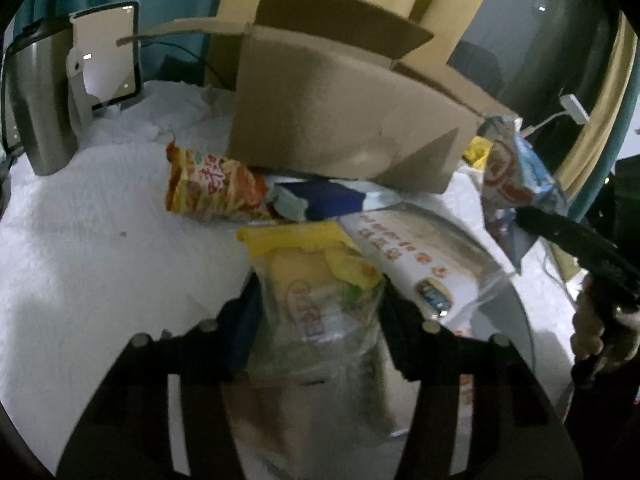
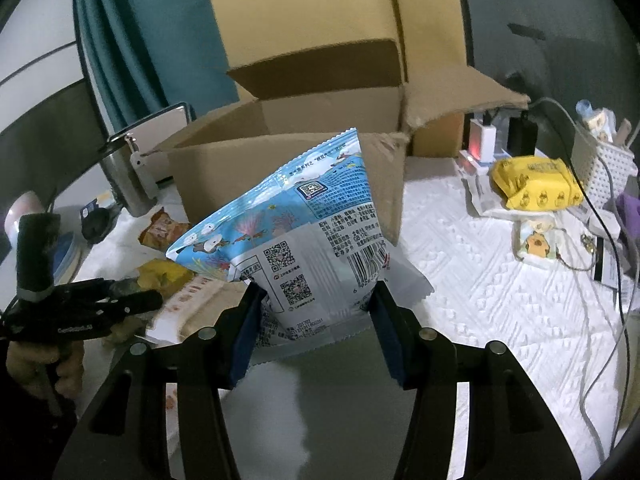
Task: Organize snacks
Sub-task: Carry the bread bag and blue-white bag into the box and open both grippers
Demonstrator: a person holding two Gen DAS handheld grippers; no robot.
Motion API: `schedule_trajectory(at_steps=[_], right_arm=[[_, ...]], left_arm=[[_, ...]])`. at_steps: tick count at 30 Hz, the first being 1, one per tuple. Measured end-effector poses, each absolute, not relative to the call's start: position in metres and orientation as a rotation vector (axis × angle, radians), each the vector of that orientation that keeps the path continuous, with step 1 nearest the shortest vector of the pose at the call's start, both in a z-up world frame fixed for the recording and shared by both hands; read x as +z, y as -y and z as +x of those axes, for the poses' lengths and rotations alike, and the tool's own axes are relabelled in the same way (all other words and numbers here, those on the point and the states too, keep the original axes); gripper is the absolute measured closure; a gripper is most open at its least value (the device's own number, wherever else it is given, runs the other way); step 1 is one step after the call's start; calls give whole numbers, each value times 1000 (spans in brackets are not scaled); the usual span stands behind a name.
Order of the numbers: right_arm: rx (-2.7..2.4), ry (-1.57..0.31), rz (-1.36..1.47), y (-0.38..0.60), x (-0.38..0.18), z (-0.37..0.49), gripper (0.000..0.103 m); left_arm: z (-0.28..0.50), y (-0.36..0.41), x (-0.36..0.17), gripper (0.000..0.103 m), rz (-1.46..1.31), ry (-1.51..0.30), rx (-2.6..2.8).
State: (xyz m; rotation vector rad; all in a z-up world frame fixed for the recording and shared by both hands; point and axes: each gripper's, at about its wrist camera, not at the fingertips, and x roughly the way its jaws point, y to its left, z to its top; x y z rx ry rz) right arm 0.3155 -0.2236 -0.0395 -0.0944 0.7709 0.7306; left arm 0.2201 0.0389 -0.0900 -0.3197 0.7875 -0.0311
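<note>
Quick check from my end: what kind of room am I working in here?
Probably a home, perhaps a bedroom or living room: a white quilted cloth covers the surface, teal curtains hang behind, and chargers on a power strip sit beside a cardboard box.

The light-blue and white plastic snack bag [image 2: 296, 236] carries a barcode at its 4 o'clock corner, three QR codes and Chinese print too small to read. The white flat packet [image 1: 416, 252] bears blurred orange Chinese characters.

Both wrist views face the cardboard box [image 1: 344, 120] [image 2: 280, 160] closely (shared).
</note>
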Motion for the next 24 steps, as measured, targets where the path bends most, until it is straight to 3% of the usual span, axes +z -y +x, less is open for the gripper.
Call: schedule_trajectory(at_steps=[24], right_arm=[[788, -688, -128, 178, 10, 315, 46]], left_arm=[[211, -48, -5, 48, -298, -581, -101]])
